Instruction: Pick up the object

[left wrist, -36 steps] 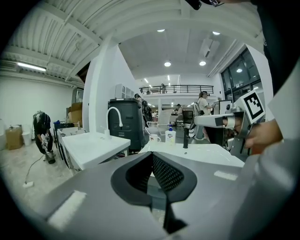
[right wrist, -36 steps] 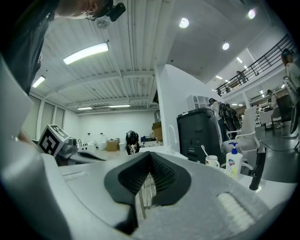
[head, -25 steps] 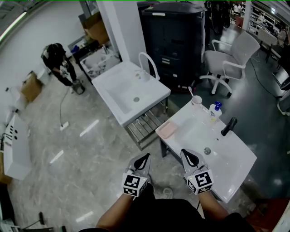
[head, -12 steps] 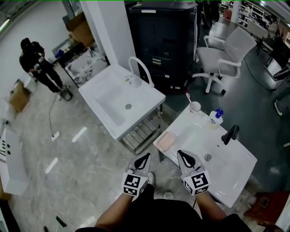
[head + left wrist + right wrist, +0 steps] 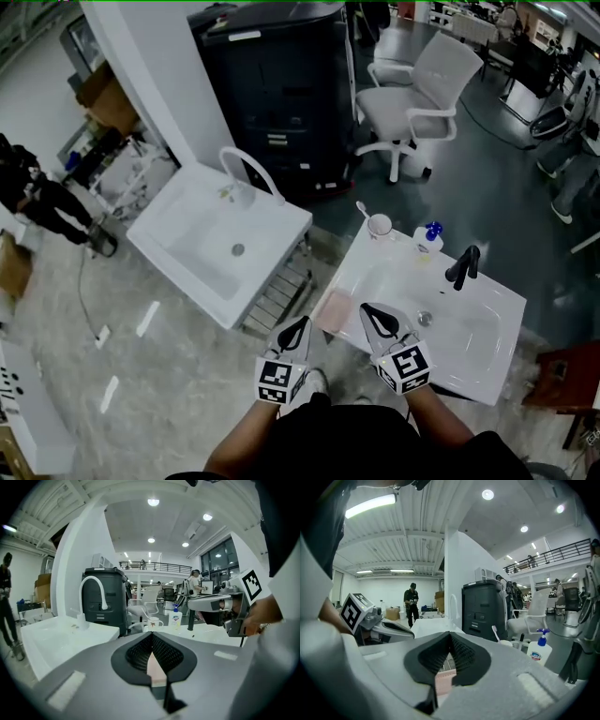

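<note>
Grip: left hand-held gripper (image 5: 299, 328), right hand-held gripper (image 5: 372, 314) pressed together, empty; nothing reachable yet, probably.
Ahead: pale pink rectangular tray (image 5: 332, 309), between both.

White basin (image 5: 464, 328): bowl centre open. Rim obstructions: black faucet (image 5: 464, 265) at 1 o'clock, soap bottle (image 5: 427, 238) at 12, cup (image 5: 380, 225) at 11, pink dish (image 5: 333, 309) at 9.

Grey marbled floor (image 5: 169, 375); white pillar (image 5: 159, 84); white office chair (image 5: 412, 108).
</note>
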### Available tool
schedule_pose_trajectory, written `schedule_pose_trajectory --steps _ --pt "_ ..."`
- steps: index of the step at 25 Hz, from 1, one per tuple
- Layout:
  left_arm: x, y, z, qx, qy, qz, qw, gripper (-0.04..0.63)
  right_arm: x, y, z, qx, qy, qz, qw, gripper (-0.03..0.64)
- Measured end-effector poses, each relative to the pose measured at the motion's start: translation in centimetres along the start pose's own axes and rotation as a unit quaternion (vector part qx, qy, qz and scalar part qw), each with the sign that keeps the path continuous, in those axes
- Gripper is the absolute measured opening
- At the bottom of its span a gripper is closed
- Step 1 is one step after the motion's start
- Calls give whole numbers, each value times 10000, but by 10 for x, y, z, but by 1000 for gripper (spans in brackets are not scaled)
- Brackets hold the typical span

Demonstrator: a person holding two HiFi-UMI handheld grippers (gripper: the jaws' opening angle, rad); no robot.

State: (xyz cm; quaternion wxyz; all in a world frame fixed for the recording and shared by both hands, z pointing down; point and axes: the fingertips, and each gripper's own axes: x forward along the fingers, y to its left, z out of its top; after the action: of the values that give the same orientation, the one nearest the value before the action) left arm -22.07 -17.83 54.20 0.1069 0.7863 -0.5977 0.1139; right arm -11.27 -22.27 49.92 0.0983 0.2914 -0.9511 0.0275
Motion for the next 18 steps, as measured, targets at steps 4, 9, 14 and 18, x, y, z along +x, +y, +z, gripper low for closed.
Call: schedule_pose_trajectory --steps 4,9,14,18 --pt "18 5 10 155 -187 -366 9990 18 5 -13 11 -29 -88 -371 9993 5" --pt "35 4 13 261 -183 -793 9963 18 -1 -24 13 60 -119 -878 9960 9" --pt "50 2 8 283 -32 -1016 9944 18 -10 -32 3 157 -72 -1203 9926 9" --pt "60 -7 3 315 -12 -1099 9934 18 -20 -40 -3 226 -1 -1269 9917 9"
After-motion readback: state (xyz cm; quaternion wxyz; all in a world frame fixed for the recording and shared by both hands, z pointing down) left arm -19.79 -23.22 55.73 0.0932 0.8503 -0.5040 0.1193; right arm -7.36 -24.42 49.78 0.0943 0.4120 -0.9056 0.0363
